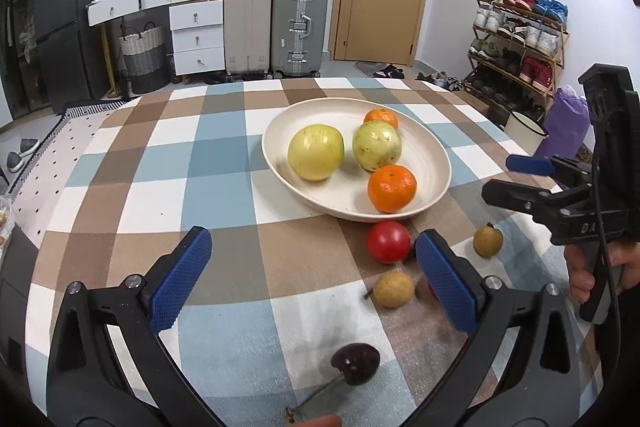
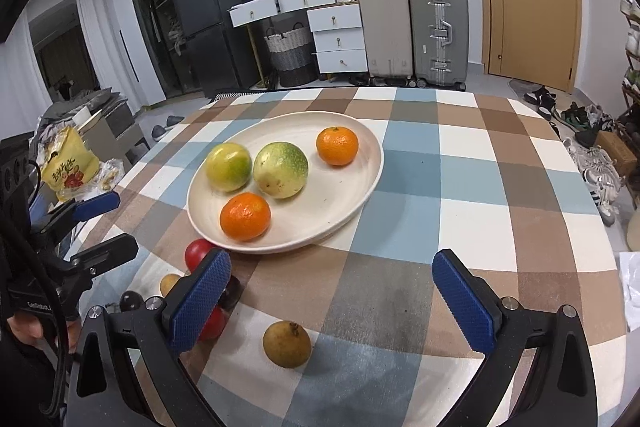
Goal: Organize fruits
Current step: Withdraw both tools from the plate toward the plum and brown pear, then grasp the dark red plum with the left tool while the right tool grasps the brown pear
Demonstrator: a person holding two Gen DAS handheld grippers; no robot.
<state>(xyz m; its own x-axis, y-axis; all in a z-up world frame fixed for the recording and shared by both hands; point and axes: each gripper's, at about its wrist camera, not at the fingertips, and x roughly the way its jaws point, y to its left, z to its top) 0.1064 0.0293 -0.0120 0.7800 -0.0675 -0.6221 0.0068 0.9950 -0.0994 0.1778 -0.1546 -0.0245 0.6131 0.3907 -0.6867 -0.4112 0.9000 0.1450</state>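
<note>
Left wrist view: both the left gripper (image 1: 312,279) and right gripper (image 2: 332,295) gape wide, empty, near the plate (image 1: 280,131).

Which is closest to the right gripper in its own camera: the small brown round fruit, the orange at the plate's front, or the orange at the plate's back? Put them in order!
1. Small brown round fruit, on the cloth between the open right gripper's fingers.
2. Front orange, at the near rim of the cream plate.
3. Back orange, on the plate's far side.
</note>
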